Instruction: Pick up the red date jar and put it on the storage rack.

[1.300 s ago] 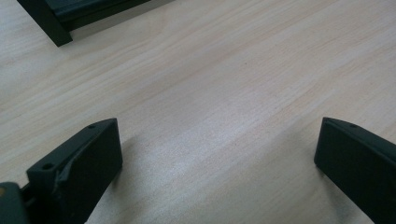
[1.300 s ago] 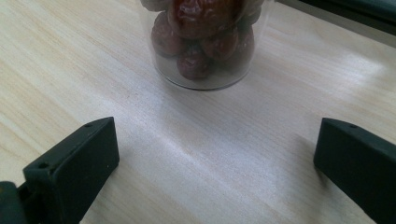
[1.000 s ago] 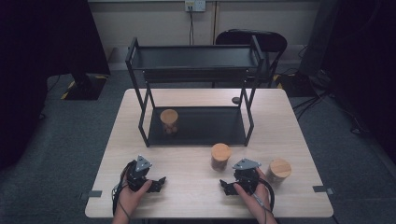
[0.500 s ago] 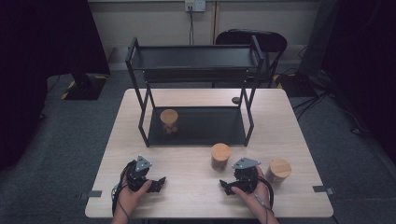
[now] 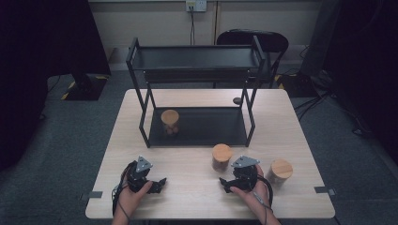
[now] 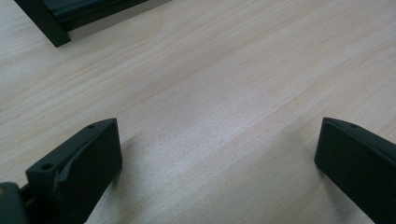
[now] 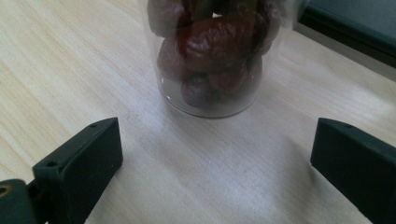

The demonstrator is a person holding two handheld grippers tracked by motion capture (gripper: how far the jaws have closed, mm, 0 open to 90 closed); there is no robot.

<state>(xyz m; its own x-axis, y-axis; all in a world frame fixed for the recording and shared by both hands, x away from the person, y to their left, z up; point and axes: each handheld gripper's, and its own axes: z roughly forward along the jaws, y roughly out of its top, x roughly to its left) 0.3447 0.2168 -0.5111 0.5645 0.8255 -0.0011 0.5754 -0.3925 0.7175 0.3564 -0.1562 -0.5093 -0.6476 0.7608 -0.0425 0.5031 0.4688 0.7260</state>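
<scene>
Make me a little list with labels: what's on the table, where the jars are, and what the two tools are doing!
table: light wood
rack: black two-level shelf at the back of the table
jar on rack: one, wooden lid, on the bottom level, left side
jars on table: middle jar; right jar
jar contents: dark wrinkled fruit
left tool: open, nothing between its jaws
right tool: open, pointing at the middle jar, not touching; jaws just closed slightly
</scene>
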